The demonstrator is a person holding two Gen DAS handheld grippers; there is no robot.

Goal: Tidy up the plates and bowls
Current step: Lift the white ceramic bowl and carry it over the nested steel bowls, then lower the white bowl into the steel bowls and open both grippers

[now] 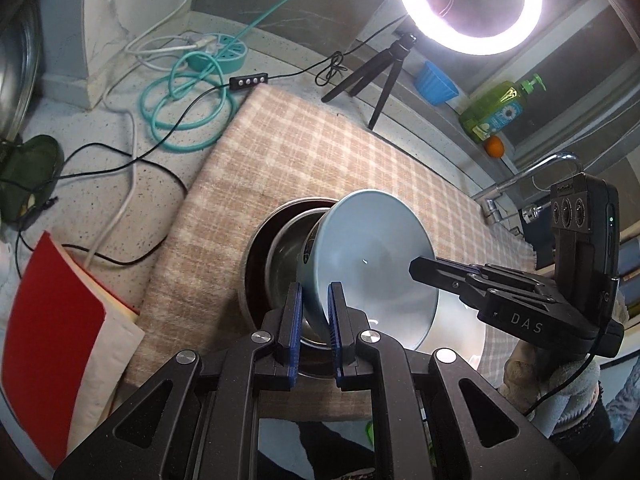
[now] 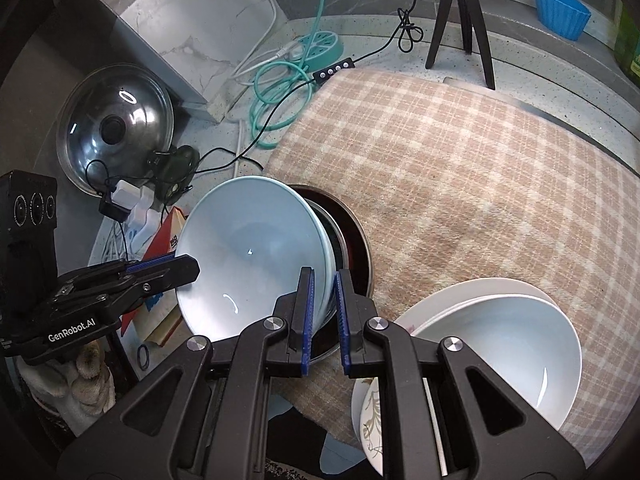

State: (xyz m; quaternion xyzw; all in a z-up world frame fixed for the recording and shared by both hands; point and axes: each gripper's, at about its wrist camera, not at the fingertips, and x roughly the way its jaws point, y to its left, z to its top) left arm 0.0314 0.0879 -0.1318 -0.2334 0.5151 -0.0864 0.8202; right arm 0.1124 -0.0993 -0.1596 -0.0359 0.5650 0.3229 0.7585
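A light blue bowl (image 1: pixel 372 256) (image 2: pixel 248 256) is tilted on its side above a steel bowl (image 1: pixel 280 256) (image 2: pixel 356 252) on the checked cloth. My left gripper (image 1: pixel 314 316) is shut on the blue bowl's rim; it also shows in the right wrist view (image 2: pixel 176 268). My right gripper (image 2: pixel 324 312) is shut on the opposite rim; it also shows in the left wrist view (image 1: pixel 436 270). A stack of white plates with a white bowl (image 2: pixel 496 344) on top lies at the right on the cloth.
The checked cloth (image 1: pixel 320 148) (image 2: pixel 480 168) covers the counter. A ring light on a tripod (image 1: pixel 380 76), teal cable coil (image 1: pixel 188 104), red book (image 1: pixel 52 316), pot lid (image 2: pixel 116 128), blue cup (image 2: pixel 560 8), soap bottle (image 1: pixel 496 108) and tap (image 1: pixel 520 180) stand around it.
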